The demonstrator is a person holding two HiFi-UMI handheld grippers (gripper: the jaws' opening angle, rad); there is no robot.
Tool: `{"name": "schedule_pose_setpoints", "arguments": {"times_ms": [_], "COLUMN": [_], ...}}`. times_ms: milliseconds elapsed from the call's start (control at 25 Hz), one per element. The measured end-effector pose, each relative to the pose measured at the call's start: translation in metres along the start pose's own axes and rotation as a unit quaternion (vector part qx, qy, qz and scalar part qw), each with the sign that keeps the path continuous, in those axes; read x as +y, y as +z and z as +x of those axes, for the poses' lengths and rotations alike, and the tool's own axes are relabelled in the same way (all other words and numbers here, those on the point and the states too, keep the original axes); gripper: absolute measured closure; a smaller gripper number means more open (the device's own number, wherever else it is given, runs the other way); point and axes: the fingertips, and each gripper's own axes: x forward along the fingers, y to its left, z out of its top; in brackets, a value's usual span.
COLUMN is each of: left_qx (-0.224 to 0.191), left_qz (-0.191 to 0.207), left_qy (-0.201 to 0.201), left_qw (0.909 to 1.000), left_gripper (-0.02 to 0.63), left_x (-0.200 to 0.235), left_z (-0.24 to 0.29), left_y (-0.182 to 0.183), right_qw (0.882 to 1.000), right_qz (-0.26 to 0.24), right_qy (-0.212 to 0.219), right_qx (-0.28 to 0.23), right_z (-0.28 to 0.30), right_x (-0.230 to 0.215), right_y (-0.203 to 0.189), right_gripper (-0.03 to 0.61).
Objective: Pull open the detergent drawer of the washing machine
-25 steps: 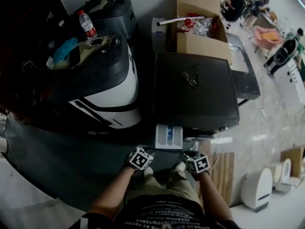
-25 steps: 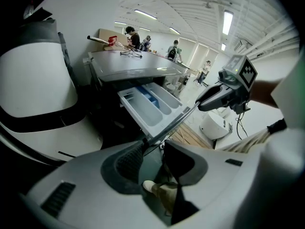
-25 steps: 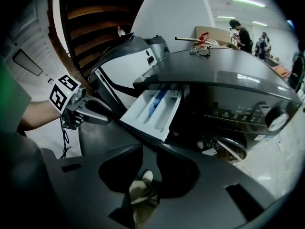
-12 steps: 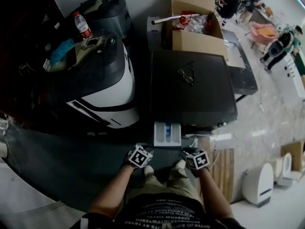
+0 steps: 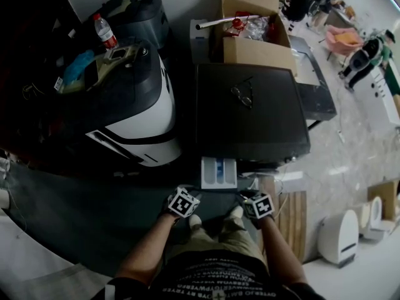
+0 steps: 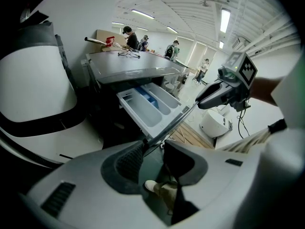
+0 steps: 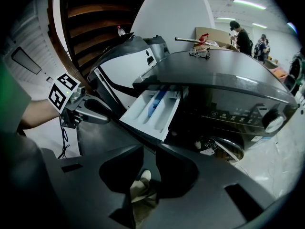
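Note:
The dark washing machine [image 5: 250, 114] stands ahead of me, and its white detergent drawer [image 5: 219, 172] sticks out of the front, pulled open. The drawer [image 6: 147, 106] has blue parts inside its compartments [image 7: 153, 109]. My left gripper [image 5: 183, 204] hangs below the drawer's front edge, open, with only a shoe showing through the gap [image 6: 153, 149]. My right gripper [image 5: 259, 206] is to the right of the drawer and apart from it. Its jaws are closing, a narrow gap [image 7: 149, 151] is left, and nothing is between them.
A white and black machine [image 5: 140, 108] stands close on the left with a water bottle [image 5: 103, 30] on top. Glasses [image 5: 242, 95] lie on the washer's lid, a cardboard box [image 5: 256, 39] behind it. A wooden pallet [image 5: 286, 214] and a white appliance [image 5: 337, 242] are at the right.
The head view has drifted slightly, so the washer sits a little higher and further left in it. The drawer stays pulled out and both grippers keep their places.

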Motion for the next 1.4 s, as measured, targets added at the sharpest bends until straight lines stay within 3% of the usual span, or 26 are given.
{"name": "schedule_pose_setpoints", "arguments": {"times_ms": [280, 480, 600, 840, 1080, 1200, 1400], "left_qx": [-0.01, -0.044, -0.085, -0.18, -0.271, -0.295, -0.306], "left_qz": [0.01, -0.007, -0.009, -0.006, -0.01, -0.01, -0.004], "left_qy": [0.003, -0.009, -0.014, 0.012, 0.024, 0.031, 0.04], "left_qw": [0.9999, 0.999, 0.9962, 0.9835, 0.9622, 0.9551, 0.9513], "left_gripper": [0.472, 0.485, 0.512, 0.595, 0.61, 0.61, 0.609], "left_x": [0.002, -0.003, -0.007, -0.001, 0.001, 0.001, 0.004], "left_z": [-0.011, -0.026, -0.042, -0.088, -0.135, -0.151, -0.166], "left_y": [0.009, 0.021, 0.04, 0.09, 0.123, 0.131, 0.138], "right_qw": [1.0, 0.998, 0.995, 0.986, 0.972, 0.964, 0.955], "right_qz": [-0.015, -0.02, -0.022, -0.033, -0.046, -0.058, -0.063], "right_qy": [-0.021, -0.027, -0.033, -0.05, -0.056, -0.066, -0.061], "right_qx": [0.0, -0.055, -0.097, -0.157, -0.222, -0.251, -0.283], "right_z": [-0.019, -0.039, -0.049, -0.076, -0.106, -0.124, -0.14], "right_x": [0.003, 0.005, 0.005, 0.015, 0.03, 0.038, 0.053], "right_y": [0.015, 0.047, 0.065, 0.098, 0.13, 0.145, 0.162], "right_gripper": [0.545, 0.565, 0.574, 0.575, 0.577, 0.577, 0.577]}}
